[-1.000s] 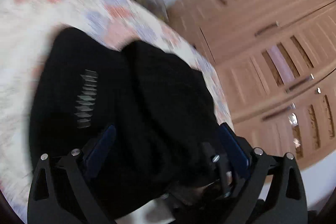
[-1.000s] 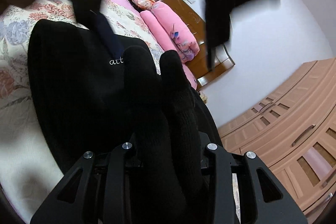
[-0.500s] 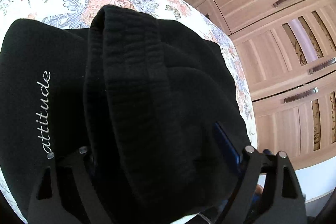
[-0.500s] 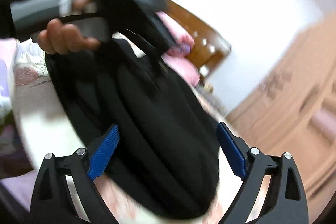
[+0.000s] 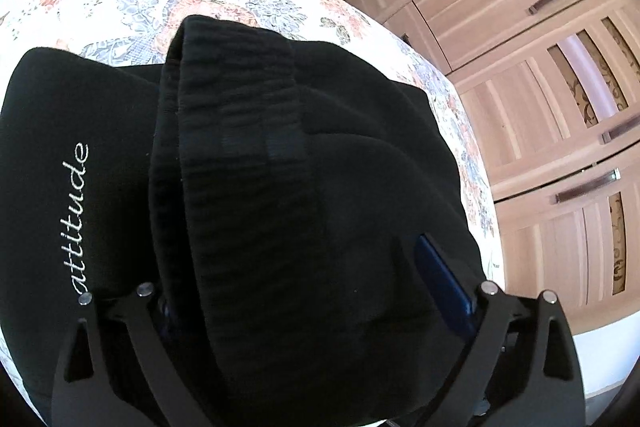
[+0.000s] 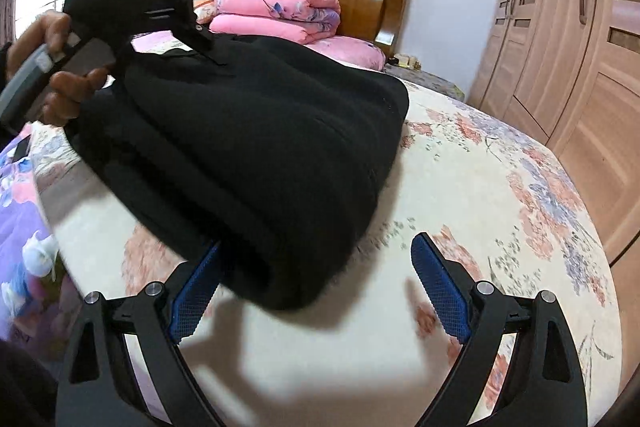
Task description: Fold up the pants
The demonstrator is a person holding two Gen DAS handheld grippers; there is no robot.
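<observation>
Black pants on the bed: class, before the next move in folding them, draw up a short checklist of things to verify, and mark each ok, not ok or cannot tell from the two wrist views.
1. Right gripper free of cloth: ok, its jaws stand wide open with only the bedspread between them.
2. Left gripper free of cloth: not ok, the black pants bulge between its open fingers.
3. Pants folded over: ok, layers lie stacked with the ribbed waistband on top.
4. Fold edges aligned: cannot tell, black layers blur together.
5. Pants fully on the bed: ok.
6. Folded pink quilt clear of the pants: ok, it lies behind them at the headboard.
</observation>
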